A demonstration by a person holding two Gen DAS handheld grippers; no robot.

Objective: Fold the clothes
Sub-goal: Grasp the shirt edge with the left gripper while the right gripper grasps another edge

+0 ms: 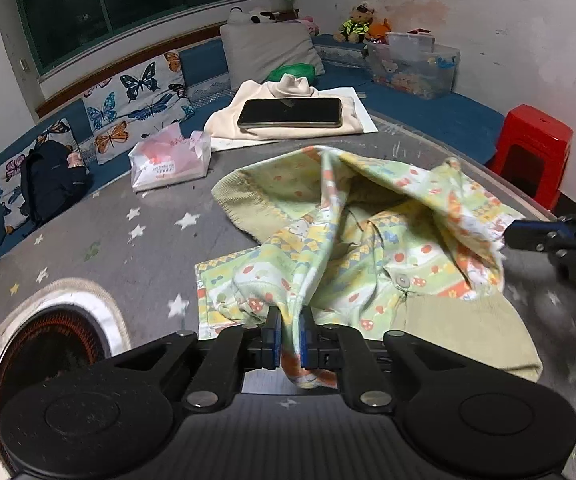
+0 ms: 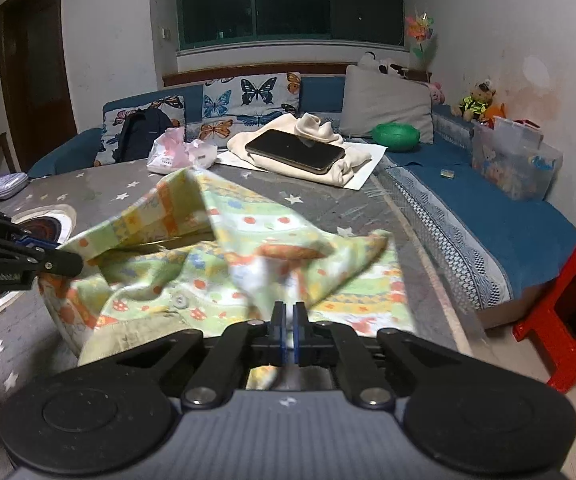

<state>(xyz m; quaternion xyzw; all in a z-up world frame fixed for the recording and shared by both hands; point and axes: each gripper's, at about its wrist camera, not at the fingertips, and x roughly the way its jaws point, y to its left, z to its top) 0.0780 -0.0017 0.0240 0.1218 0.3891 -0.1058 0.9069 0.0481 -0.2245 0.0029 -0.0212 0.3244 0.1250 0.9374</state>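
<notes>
The surface (image 1: 88, 240), grey with stars, carried everything. On it lay the garment (image 1: 367, 248), a green patterned child's piece with khaki cuffs, bunched near its front edge and partly lifted. Behind it sat a folded cream top (image 1: 288, 120) with a phone (image 1: 289, 113) resting on it, and a tissue pack (image 1: 170, 160) to one side. Your left gripper (image 1: 289, 330) had its jaws clamped on one fold of the garment; your right gripper (image 2: 289, 320) had its jaws clamped on another fold.
</notes>
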